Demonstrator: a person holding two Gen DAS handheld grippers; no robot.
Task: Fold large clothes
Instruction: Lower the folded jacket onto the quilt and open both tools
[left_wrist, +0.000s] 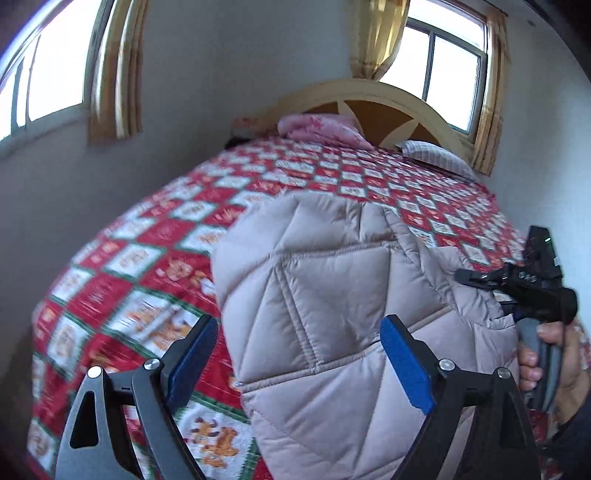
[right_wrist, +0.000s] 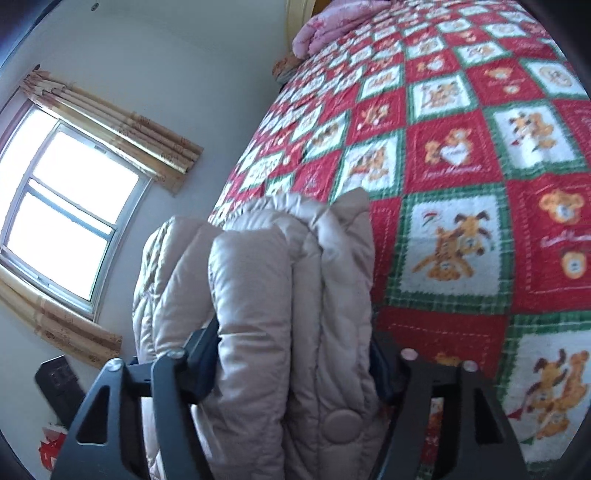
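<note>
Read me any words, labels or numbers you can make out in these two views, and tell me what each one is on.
No text here reads clearly.
Red squares of the red, white and green teddy-bear patchwork quilt: cursive white stitched lettering under the bears, too blurred to read.
Same quilt in the left wrist view: motion blurred, nothing legible.
Beige quilted puffer jacket: no label or print visible.
Small red item by the wall: any marking is too small to read.

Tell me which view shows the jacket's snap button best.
Right wrist. The snap button sits close and unobstructed on the folded jacket, low between the fingers. Left wrist shows only the jacket's quilted top panel; no snap is visible there.
</note>
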